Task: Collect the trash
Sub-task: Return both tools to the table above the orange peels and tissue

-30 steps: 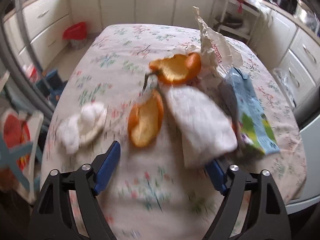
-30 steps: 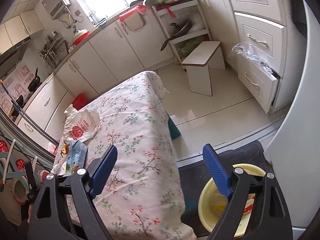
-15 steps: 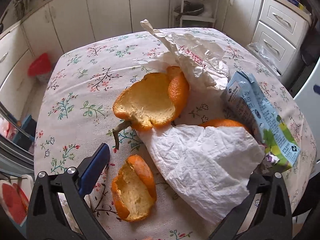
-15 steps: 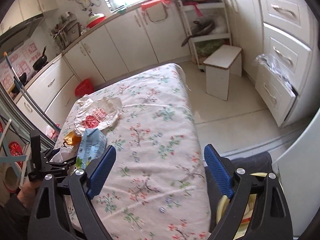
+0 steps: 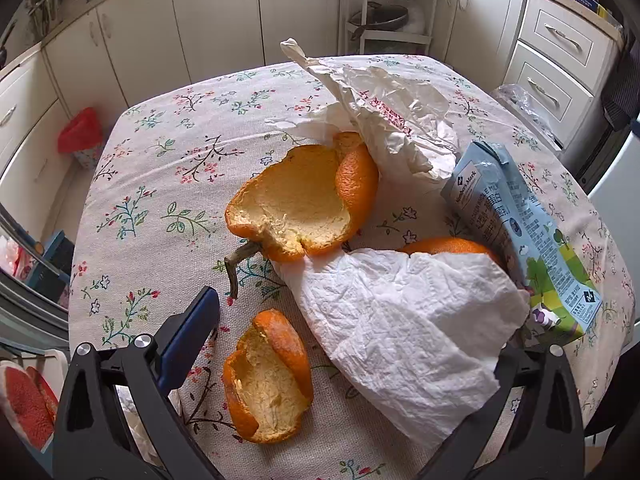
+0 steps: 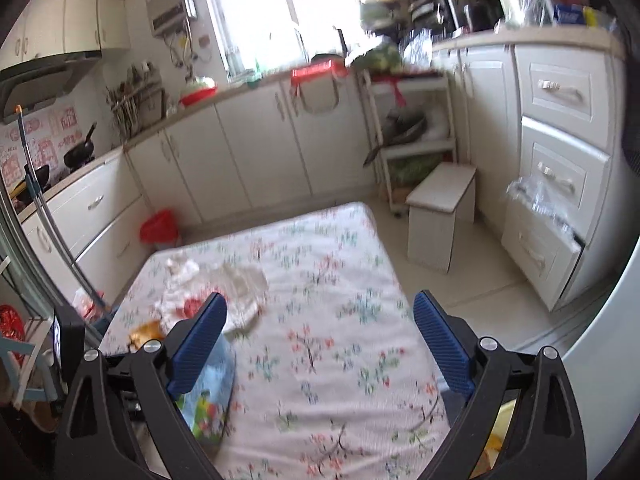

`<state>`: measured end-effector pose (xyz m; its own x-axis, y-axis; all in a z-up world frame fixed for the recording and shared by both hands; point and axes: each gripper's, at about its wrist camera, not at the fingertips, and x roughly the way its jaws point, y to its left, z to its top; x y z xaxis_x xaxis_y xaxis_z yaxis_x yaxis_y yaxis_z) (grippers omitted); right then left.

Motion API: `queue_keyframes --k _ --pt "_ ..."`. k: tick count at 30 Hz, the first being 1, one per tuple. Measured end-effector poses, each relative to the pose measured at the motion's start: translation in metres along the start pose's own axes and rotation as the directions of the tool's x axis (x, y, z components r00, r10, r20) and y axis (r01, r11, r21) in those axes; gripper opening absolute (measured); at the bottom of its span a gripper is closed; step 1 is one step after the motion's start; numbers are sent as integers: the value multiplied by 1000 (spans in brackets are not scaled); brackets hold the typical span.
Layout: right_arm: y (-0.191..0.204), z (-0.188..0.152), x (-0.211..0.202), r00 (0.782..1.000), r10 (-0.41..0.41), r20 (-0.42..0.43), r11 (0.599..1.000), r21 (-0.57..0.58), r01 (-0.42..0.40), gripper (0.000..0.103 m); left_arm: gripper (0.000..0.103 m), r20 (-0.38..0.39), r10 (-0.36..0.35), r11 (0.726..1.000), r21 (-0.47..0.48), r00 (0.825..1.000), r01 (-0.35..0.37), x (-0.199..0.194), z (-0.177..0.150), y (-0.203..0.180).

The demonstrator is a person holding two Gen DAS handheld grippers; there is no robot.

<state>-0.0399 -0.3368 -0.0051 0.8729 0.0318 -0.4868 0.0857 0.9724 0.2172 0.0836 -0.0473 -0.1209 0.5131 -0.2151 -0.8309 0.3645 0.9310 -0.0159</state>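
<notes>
On the floral tablecloth [image 5: 168, 152] lie a big orange peel [image 5: 296, 208], a small peel [image 5: 268, 376], a white tissue [image 5: 408, 328] over another orange piece [image 5: 448, 246], a blue milk carton [image 5: 520, 232] and a crumpled white wrapper [image 5: 384, 112]. My left gripper [image 5: 356, 320] is low over the table and open wide. The small peel and the tissue lie between its jaws, and the tissue hides its right finger. My right gripper [image 6: 320, 340] hovers above the table with its jaws opening and nothing between them. The carton [image 6: 208, 392] shows behind its left finger.
A yellow bin [image 6: 500, 428] sits low at the table's right side. A red bin [image 5: 80, 132] stands on the floor by the cabinets, a white stool [image 6: 440, 216] beyond the table's far end. A drawer [image 6: 536, 240] with a plastic bag hangs open.
My left gripper has closed in on the trash, rolled and widened its jaws; the tissue now covers its right finger. The right wrist view has swung from the floor and yellow bin to the table.
</notes>
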Motion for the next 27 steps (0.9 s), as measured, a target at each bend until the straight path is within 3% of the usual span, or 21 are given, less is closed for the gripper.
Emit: queue_keyframes --k 5,13,19,27 --pt "7 -6 2 995 -94 42 995 -42 96 92 97 0 0 1000 0 1000 0 0 0 0" --pt "2 -22 24 985 -171 -29 985 -6 171 92 97 0 -1 1000 0 1000 1 0 0 -1" --pt "14 -29 29 985 -157 -65 987 -49 154 92 97 -1 -2 1000 1 1000 2 0 0 1" --pt "13 -21 15 995 -81 -53 995 -59 78 92 97 -1 -3 1000 1 1000 3 0 0 1"
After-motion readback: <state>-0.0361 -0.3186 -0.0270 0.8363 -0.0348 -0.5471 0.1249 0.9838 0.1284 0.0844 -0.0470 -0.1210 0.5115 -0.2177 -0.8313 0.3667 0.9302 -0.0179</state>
